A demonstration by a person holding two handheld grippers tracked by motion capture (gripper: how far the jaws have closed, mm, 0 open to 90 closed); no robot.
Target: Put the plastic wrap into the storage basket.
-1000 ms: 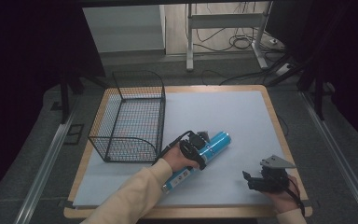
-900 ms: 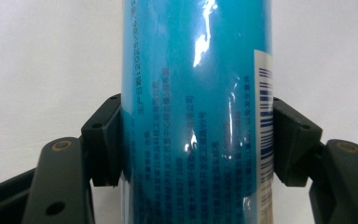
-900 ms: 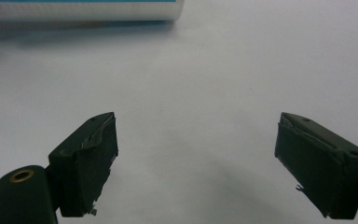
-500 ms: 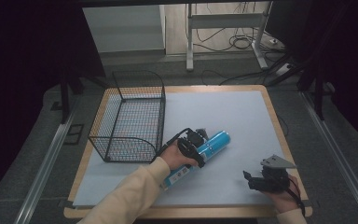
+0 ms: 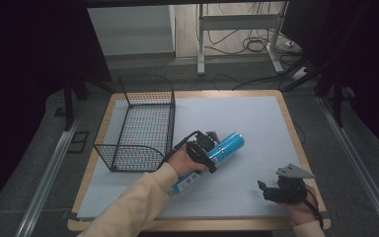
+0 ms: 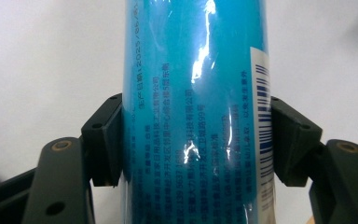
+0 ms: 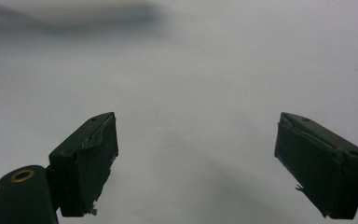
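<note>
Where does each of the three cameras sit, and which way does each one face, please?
High view: above the person's side, looking forward and down on the table, wire basket and both forearms.
Left gripper view: rides the left tongs, looking along jaws closed on the blue can.
Right gripper view: rides the right tongs, jaws apart over bare white table.
Shared: the high view also shows the blue can.

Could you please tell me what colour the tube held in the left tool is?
The tube is bright blue, clearest in the left gripper view.
</note>
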